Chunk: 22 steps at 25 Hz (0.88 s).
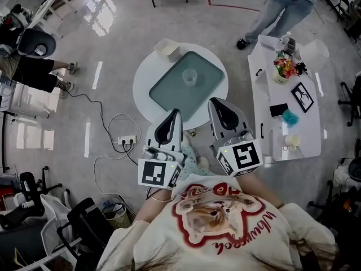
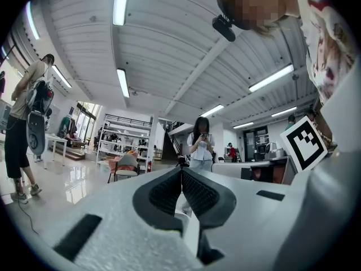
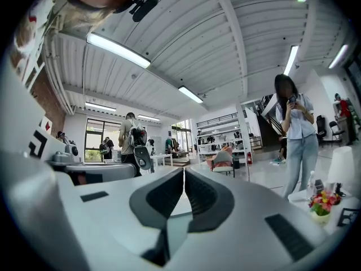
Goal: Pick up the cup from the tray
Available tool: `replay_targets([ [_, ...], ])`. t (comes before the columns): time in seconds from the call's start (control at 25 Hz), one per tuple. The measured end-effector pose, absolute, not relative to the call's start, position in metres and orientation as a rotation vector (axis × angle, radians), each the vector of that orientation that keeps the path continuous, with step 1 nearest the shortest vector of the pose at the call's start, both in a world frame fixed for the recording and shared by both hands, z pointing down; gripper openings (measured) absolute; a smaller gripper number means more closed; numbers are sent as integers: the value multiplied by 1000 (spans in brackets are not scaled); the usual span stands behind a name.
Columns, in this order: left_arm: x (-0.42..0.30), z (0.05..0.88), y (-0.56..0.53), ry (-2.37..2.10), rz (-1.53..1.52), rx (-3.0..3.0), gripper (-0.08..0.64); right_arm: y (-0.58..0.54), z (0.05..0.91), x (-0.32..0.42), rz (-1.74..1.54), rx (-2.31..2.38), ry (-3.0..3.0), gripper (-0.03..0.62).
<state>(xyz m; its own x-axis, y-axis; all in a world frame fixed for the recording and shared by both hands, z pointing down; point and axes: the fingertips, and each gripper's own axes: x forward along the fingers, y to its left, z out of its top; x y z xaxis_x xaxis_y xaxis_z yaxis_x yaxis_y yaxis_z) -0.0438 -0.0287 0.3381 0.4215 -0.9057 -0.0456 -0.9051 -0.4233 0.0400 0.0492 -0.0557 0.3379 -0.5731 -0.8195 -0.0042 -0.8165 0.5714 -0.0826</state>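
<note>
In the head view a clear cup (image 1: pixel 189 77) stands upright near the middle of a grey-green tray (image 1: pixel 163 89) on a round white table (image 1: pixel 144 75). Both grippers hang at the table's near edge, short of the tray and pointing level. My left gripper (image 1: pixel 176 113) is shut with nothing in it, and its fingertips (image 2: pixel 181 171) meet. My right gripper (image 1: pixel 215 101) is also shut and empty, jaws pressed together (image 3: pixel 184 171). The cup shows in neither gripper view.
A small white tub (image 1: pixel 167 48) sits on the round table's far edge. A long white table (image 1: pixel 271 130) to the right bears flowers (image 1: pixel 285 68), a picture frame and a phone. A person (image 1: pixel 282 7) stands beyond. A power strip (image 1: pixel 127 140) and cables lie on the floor at left.
</note>
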Motion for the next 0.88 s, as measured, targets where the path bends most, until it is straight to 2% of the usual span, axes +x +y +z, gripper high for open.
replay_targets([
  [0.88,-92,326,-179,-1486,-124,2778,15,-191,323,1,-57,-1621,2626,25],
])
